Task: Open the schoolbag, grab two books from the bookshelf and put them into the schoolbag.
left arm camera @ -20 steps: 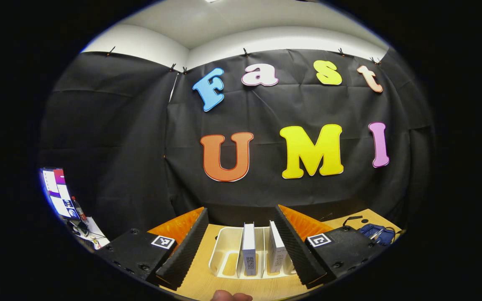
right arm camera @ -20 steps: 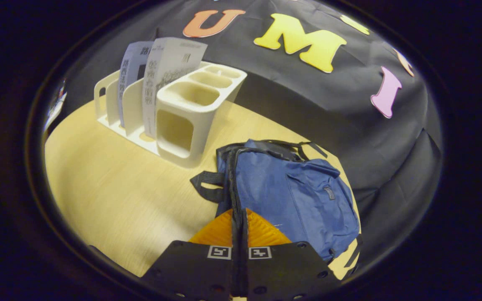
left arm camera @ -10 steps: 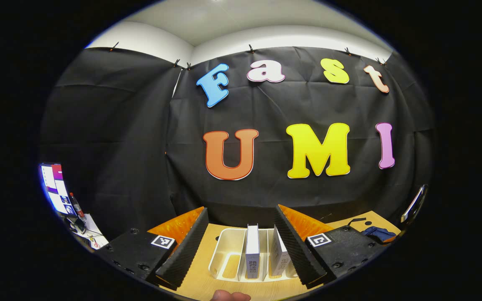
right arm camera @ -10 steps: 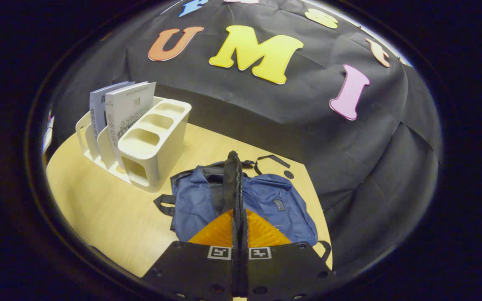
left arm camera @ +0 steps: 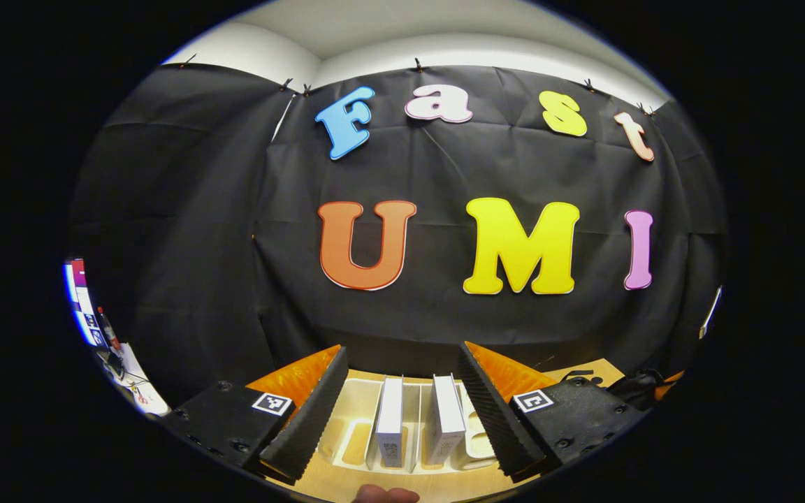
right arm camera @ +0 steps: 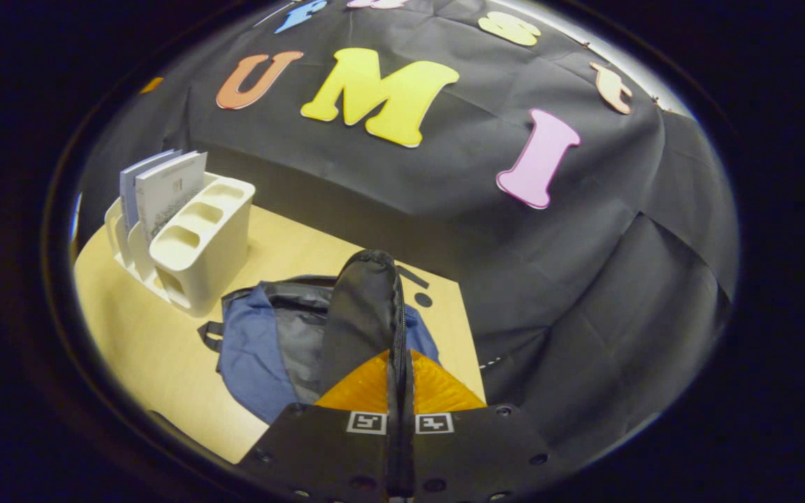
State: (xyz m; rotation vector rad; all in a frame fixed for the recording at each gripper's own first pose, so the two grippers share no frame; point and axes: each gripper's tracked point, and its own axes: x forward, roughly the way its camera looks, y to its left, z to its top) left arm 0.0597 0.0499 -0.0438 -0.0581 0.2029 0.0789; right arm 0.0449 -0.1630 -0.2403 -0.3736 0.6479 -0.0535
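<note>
My left gripper [left arm camera: 402, 353] is open above the table, facing a cream bookshelf [left arm camera: 344, 427]. Two white books [left arm camera: 390, 419] [left arm camera: 446, 418] stand upright in its slots, in line with the gap between the fingers and beyond the tips. In the right gripper view, the blue schoolbag [right arm camera: 249, 349] lies on the table beside the bookshelf [right arm camera: 196, 241], where the books [right arm camera: 165, 188] stand. My right gripper [right arm camera: 400, 363] is shut on the zipper edge of the bag's flap [right arm camera: 360, 314]. The flap is lifted, showing its dark lining and the grey inside of the bag.
The wooden table [right arm camera: 130, 328] ends at the black cloth wall just behind the bag and shelf. In the left gripper view a dark part of the bag [left arm camera: 636, 384] lies at the far right. A lit screen and clutter [left arm camera: 84, 307] sit far left.
My right gripper has risen and pulled back, lifting the flap and opening the bag wider. In the left gripper view the shelf and books have drifted left and slightly closer.
</note>
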